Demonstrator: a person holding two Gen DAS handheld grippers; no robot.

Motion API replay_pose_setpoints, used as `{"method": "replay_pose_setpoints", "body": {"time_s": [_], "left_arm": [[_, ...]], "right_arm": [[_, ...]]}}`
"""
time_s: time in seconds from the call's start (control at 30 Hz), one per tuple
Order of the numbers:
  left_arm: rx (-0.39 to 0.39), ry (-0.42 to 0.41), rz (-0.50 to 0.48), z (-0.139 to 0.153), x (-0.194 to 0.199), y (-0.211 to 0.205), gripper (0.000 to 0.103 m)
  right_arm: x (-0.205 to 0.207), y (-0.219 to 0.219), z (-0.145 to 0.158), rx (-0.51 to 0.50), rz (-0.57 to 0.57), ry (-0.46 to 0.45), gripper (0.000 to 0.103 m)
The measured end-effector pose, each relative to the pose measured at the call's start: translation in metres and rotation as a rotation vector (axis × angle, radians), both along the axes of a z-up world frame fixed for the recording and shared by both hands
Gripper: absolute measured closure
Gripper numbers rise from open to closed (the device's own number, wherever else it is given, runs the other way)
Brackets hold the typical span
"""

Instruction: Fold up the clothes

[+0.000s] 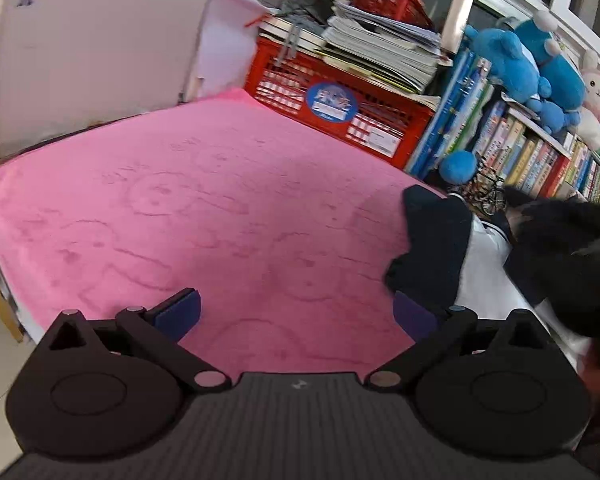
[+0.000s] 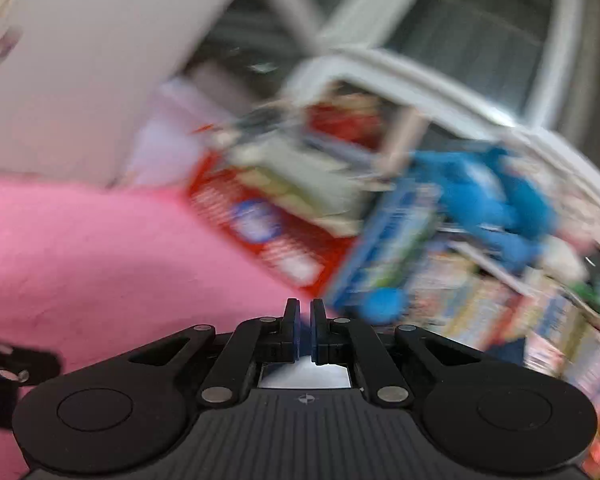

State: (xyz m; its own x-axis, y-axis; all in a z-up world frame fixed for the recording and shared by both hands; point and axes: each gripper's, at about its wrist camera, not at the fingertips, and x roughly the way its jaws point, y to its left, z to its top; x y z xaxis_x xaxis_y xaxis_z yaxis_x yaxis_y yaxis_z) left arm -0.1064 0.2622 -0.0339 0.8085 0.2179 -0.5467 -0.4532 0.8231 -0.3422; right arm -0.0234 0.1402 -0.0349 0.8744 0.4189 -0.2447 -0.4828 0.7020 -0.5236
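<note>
A navy and white garment (image 1: 452, 256) hangs bunched at the right edge of the pink blanket (image 1: 204, 216) in the left wrist view. My left gripper (image 1: 296, 312) is open and empty, low over the blanket, with the garment just beyond its right finger (image 1: 414, 314). My right gripper (image 2: 305, 332) has its jaws nearly closed; white cloth (image 2: 304, 374) shows under them, behind the fingers. The right wrist view is heavily blurred. A dark blurred shape (image 1: 572, 264), apparently the right gripper, is at the garment's top.
A red crate (image 1: 340, 108) with stacked papers stands behind the blanket. Shelves of books (image 1: 532, 156) and blue plush toys (image 1: 528, 60) fill the back right. A white cabinet (image 1: 92, 40) stands at the back left. Part of the left gripper (image 2: 8, 364) shows at the left edge.
</note>
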Motion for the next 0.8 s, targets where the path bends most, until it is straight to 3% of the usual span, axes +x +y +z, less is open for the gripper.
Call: {"method": "replay_pose_setpoints", "body": {"time_s": [0.1,0.17,0.23,0.37,0.57,0.7,0.8], "left_arm": [[-0.002,-0.021,-0.011,-0.003,-0.005,0.002,0.000],[0.025,-0.021,-0.016,-0.004,-0.003,-0.002,0.000],[0.065,-0.007,-0.012,-0.006,0.001,-0.006,0.000],[0.138,0.028,0.000,-0.009,0.008,-0.016,0.000],[0.186,0.053,-0.004,-0.012,0.011,-0.022,0.000],[0.205,0.064,-0.004,-0.013,0.012,-0.025,0.000],[0.237,0.081,-0.001,-0.014,0.015,-0.030,0.000]], "right_arm": [[-0.001,0.000,-0.007,0.003,-0.019,0.074,0.091],[-0.008,-0.023,-0.003,0.025,-0.074,0.064,0.080],[-0.017,-0.053,0.002,0.033,-0.138,0.025,0.059],[-0.008,-0.082,-0.012,-0.121,-0.264,-0.093,0.056],[0.017,-0.074,-0.040,-0.253,-0.234,-0.057,0.056],[0.030,-0.062,-0.051,-0.286,-0.256,-0.098,0.046],[0.046,-0.068,-0.047,-0.221,-0.327,-0.052,0.046]]}}
